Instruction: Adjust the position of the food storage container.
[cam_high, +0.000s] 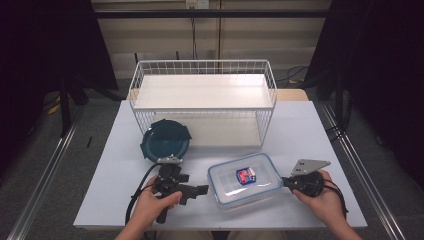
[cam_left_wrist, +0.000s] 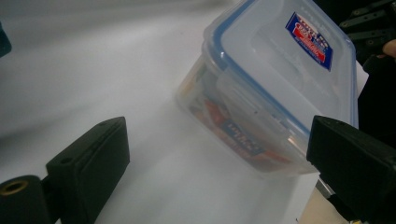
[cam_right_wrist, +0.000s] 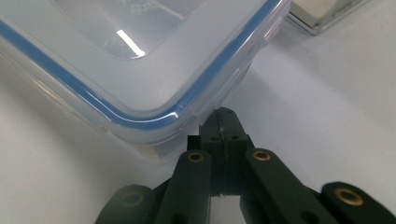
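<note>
L tongs (cam_high: 200, 190) gape wide, just left of the box (cam_high: 245, 181) lying mid-counter (cam_high: 310, 130) w/ its long axis running left-right (lid on). R tongs (cam_right_wrist: 223, 122) are pressed together on nothing, tips at the box's right corner, so nearer.

A lidded container (cam_high: 245, 180) lies on the table (cam_high: 300, 135) near its front edge, between the left gripper (cam_high: 200, 190) and the right gripper (cam_high: 285, 182). Behind it stands a wire shelf rack (cam_high: 202, 95). A plate (cam_high: 165, 141) leans against the rack's left front corner, behind the left gripper.
</note>
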